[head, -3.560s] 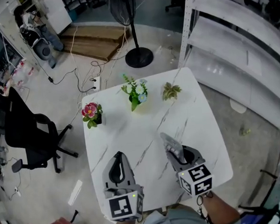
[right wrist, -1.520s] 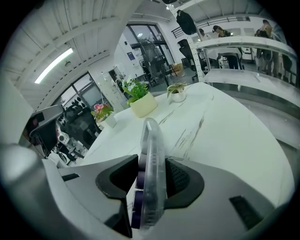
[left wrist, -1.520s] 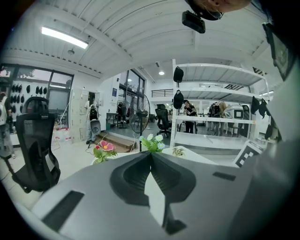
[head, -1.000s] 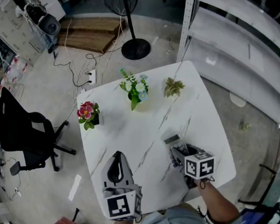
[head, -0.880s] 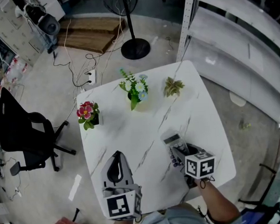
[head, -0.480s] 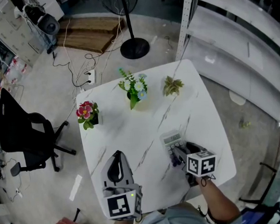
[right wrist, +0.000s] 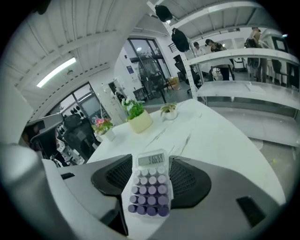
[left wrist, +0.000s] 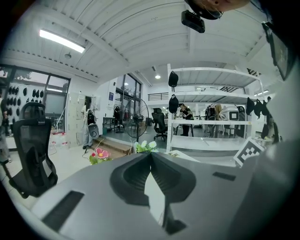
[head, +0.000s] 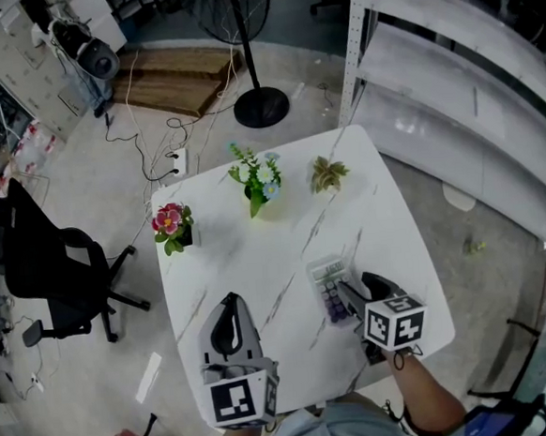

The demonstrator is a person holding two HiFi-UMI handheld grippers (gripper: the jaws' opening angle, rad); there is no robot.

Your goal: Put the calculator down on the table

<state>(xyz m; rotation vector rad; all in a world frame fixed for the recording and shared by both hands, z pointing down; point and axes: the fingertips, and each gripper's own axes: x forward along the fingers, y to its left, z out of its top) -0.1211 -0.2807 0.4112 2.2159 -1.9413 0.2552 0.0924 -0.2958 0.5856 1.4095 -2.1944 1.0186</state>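
The calculator (head: 328, 284), white with purple keys and a small display, lies flat on the white marble table (head: 257, 251) near its right front. My right gripper (head: 343, 296) is just behind it and a little above. In the right gripper view the calculator (right wrist: 150, 187) sits between the two spread jaws of my right gripper (right wrist: 150, 164), which have just been opening; the pads do not press on it. My left gripper (head: 229, 303) hovers over the table's front left, its tips together and empty, as the left gripper view (left wrist: 150, 154) also shows.
Three small plants stand along the table's far side: a pink flower pot (head: 172, 225), a white-flowered plant (head: 256, 181) and a small green plant (head: 328, 175). A black office chair (head: 51, 267) is at the left, a fan base (head: 262, 108) beyond, metal shelving (head: 451, 85) at the right.
The calculator, earlier held tilted in my right gripper, now lies flat on the table. The right jaws have spread and the gripper has lifted slightly. The left gripper stays shut.
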